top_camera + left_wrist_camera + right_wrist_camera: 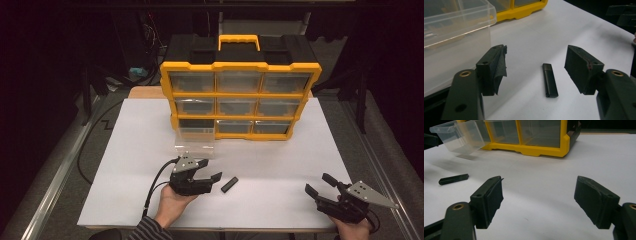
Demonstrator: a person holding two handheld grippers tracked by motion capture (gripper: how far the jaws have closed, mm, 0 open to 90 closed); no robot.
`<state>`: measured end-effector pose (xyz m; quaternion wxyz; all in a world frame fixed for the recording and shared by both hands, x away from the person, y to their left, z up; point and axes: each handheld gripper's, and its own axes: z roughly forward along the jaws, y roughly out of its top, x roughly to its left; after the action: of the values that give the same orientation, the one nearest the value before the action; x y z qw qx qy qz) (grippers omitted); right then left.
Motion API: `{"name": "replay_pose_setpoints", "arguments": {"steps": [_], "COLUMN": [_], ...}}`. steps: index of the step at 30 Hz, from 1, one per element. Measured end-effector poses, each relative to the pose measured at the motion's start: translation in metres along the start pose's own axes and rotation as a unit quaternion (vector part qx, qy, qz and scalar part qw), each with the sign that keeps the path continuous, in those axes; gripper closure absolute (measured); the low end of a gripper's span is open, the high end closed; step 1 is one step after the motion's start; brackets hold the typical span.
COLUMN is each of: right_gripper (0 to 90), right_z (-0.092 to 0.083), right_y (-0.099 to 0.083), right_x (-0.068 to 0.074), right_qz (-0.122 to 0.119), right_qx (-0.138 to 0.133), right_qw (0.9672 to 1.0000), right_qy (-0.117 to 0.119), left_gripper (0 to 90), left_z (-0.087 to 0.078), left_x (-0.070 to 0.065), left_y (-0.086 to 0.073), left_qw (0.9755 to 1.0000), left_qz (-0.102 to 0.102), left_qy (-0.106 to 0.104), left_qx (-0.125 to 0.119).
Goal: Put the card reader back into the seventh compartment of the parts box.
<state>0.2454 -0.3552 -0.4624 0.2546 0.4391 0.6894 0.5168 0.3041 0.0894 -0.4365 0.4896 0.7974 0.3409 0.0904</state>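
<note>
While both grippers' fingers gape, slim black stick [549, 80] lies flat, matte, rectangular.

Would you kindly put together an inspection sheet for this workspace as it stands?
Surface: white table top, flat and clean.
Job's things: small black stick lying flat just ahead of the left gripper's open jaws; clear drawer pulled out of the yellow organizer at its bottom left slot.
Clutter: nothing seen.
Grippers: left gripper open; right gripper open, holding nothing.
Cables: black cable trails from left gripper.
Surroundings: dark, details unclear.
</note>
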Motion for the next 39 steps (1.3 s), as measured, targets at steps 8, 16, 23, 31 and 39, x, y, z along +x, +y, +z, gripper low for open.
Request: {"name": "replay_pose_setpoints", "arguments": {"steps": [8, 16, 23, 31, 39], "right_gripper": [23.3, 23.3, 23.3, 23.3, 23.4], "right_z": [0.0, 0.0, 0.0, 0.0, 0.0], "right_y": [0.0, 0.0, 0.0, 0.0, 0.0], "right_x": [0.0, 0.0, 0.0, 0.0, 0.0], "right_qz": [-0.001, -0.004, -0.005, -0.006, -0.006], "right_qx": [0.0, 0.001, 0.002, 0.002, 0.002], "right_qw": [1.0, 1.0, 1.0, 1.0, 1.0], "right_qy": [0.001, 0.001, 0.002, 0.002, 0.002], "left_gripper": [33.8, 35.8, 38.4, 40.1, 41.3], "left_z": [0.008, 0.017, 0.027, 0.037, 0.045], "left_x": [-0.004, -0.007, -0.01, -0.011, -0.013], "left_y": [0.012, 0.021, 0.028, 0.033, 0.034], "left_qw": [0.9984, 0.9939, 0.9861, 0.9772, 0.9696], "left_qz": [-0.004, 0.011, 0.017, 0.019, 0.02], "left_qy": [0.0, 0.006, 0.011, 0.004, 0.006], "left_qx": [0.056, 0.11, 0.165, 0.211, 0.244]}}
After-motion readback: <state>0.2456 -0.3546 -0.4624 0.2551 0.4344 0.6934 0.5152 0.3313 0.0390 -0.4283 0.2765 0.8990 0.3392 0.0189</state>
